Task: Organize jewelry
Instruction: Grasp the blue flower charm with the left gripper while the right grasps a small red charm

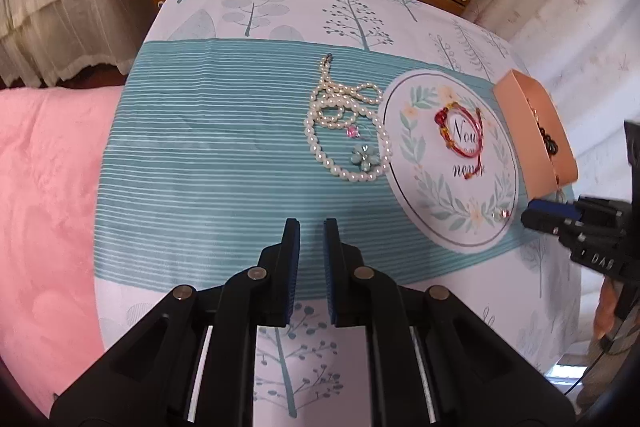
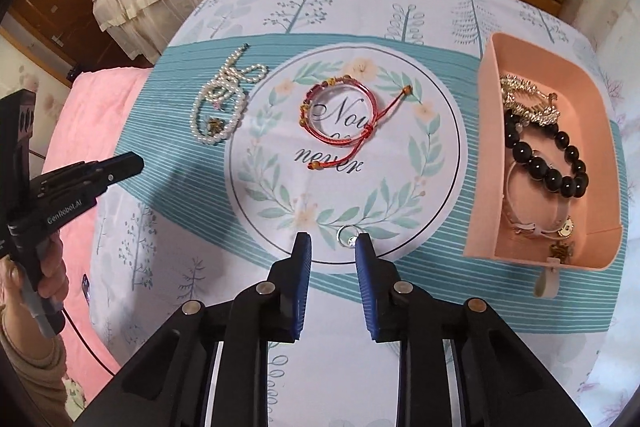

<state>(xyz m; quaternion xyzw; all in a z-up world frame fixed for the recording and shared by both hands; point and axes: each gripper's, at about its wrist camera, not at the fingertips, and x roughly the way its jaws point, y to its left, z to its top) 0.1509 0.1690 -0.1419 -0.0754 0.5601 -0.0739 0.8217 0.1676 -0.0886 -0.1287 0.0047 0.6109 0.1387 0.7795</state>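
Hovering low over the tree-print tablecloth (image 2: 360,3), my right gripper (image 2: 331,247) has its blue pads spread apart with nothing between them; a small silver ring (image 2: 345,234) lies on the near edge of the round floral mat (image 2: 440,163), just beyond the tips and closer to the right pad. My left gripper (image 1: 311,231) hangs above the teal striped band (image 1: 208,155) with its pads brought near each other, a narrow gap left between them, holding nothing and touching nothing.

On the mat's middle sits a red cord bracelet (image 2: 340,119) with gold beads. Left of the mat, on the stripes, lies a tangled pearl necklace (image 1: 344,131) with a pale blue flower charm (image 1: 363,155) and a pink stone (image 1: 352,133) inside its loops. Right of the mat stands a peach tray (image 2: 486,147) holding a black bead bracelet (image 2: 552,163), a rhinestone comb (image 2: 528,99) and a pale band; the small pieces at its near end are too tangled to name. From the left wrist the tray's wall hides most of its contents.

My left hand (image 2: 48,267) grips its tool's handle at the table's left edge, pointing right toward the mat.
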